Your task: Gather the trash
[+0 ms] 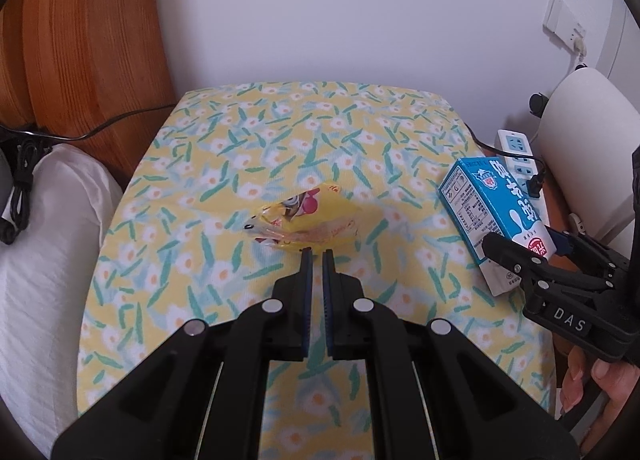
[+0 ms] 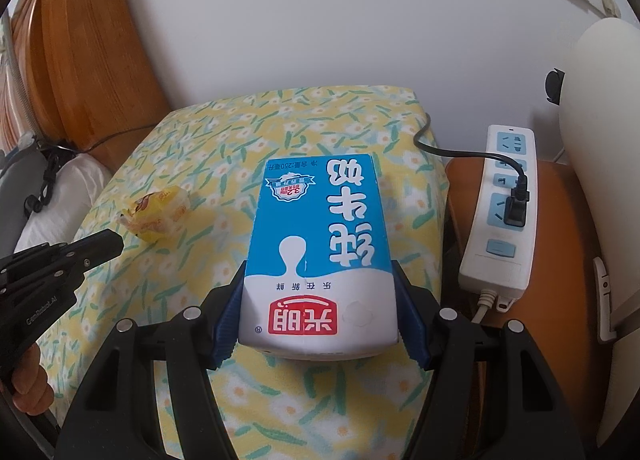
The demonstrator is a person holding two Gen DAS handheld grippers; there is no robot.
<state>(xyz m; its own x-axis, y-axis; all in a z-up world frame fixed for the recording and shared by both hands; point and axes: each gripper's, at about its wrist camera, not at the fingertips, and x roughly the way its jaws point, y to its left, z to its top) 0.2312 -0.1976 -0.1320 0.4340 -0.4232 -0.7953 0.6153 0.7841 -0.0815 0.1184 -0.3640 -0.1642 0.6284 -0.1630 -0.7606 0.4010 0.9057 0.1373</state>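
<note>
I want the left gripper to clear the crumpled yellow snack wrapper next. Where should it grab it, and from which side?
Grip the crumpled yellow snack wrapper across its puffed middle, coming from above on its near side. It lies loose and flat on the floral cloth, just ahead of the shut left gripper, which must open first.

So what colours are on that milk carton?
Blue on top, white below, with a red logo: the milk carton shows best in the right wrist view.

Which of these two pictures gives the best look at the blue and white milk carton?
The right wrist view. There the milk carton fills the middle, its printed front facing the camera, held between the right tongs. The left wrist view shows the carton only at the right edge, smaller and slanted, its near end partly covered by the tongs.
</note>
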